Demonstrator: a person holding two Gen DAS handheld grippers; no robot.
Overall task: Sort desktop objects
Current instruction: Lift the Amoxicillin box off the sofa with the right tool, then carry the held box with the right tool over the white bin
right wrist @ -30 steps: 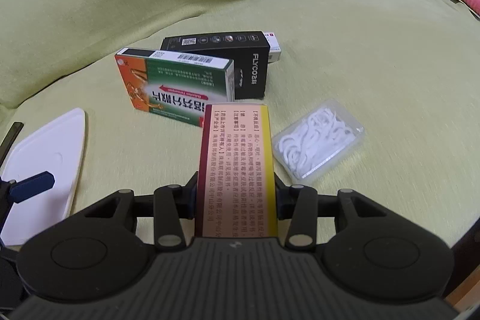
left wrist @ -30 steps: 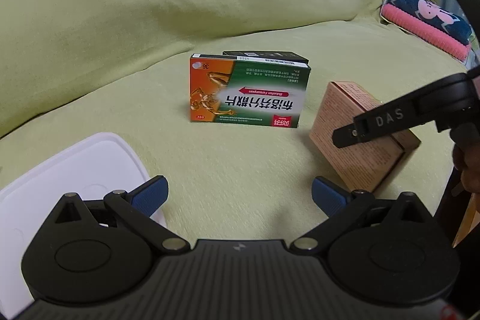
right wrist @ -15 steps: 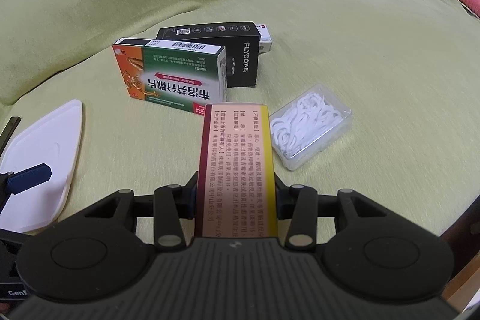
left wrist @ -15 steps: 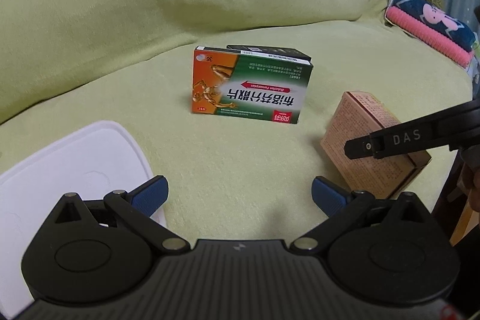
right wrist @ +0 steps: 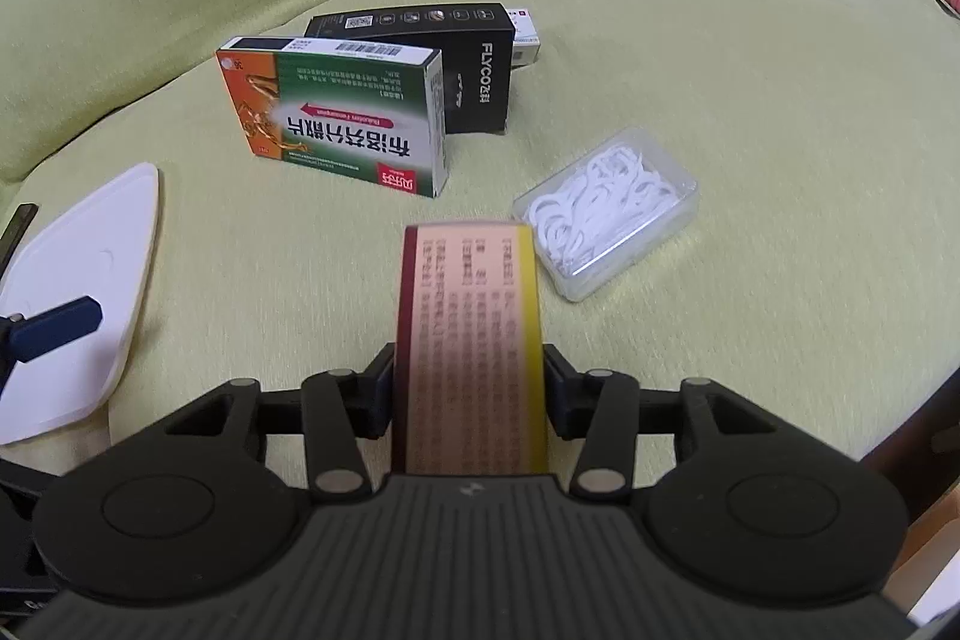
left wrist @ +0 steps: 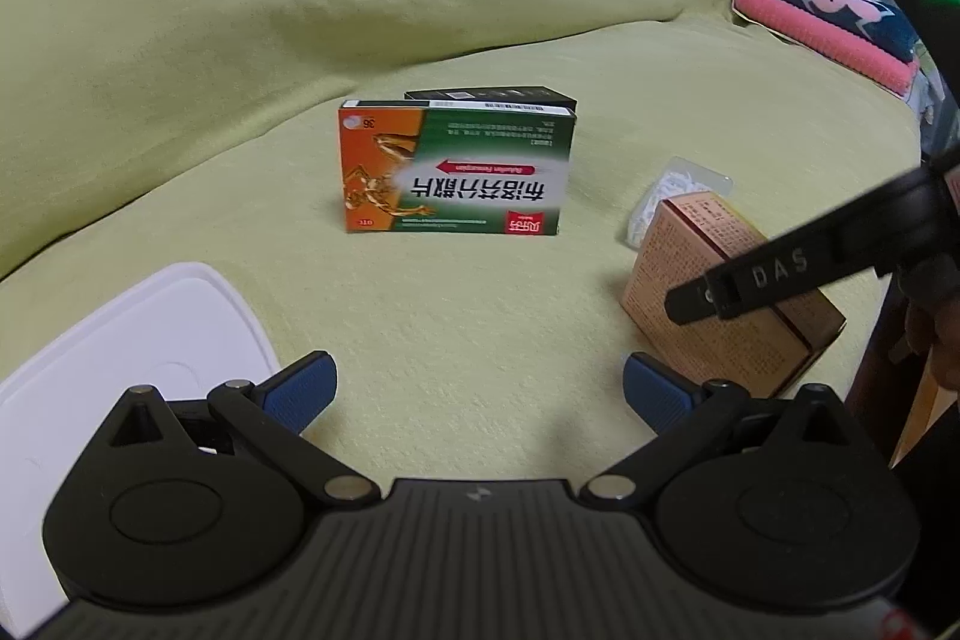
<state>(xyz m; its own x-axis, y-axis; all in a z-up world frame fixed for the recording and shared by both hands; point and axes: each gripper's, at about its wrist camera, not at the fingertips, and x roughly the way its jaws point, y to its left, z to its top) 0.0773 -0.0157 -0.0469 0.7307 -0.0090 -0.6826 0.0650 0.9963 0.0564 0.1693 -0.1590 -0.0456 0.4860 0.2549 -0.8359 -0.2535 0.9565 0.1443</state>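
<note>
The right claw (right wrist: 470,388) pinches a tan rectangular cardboard carton with a maroon edge and a yellow edge (right wrist: 471,340), held just above the yellow-green sofa cushion (right wrist: 750,100) and in front of the clear plastic case of white floss picks (right wrist: 606,211). Because the smooth carton is gripped only near one end, it could pivot, slip or dent, or strike the case when lowered. Its faces carry dense printed text. The left claw (left wrist: 478,391) is spread and carries nothing, beside a flat white plastic lid (left wrist: 120,340).
</note>
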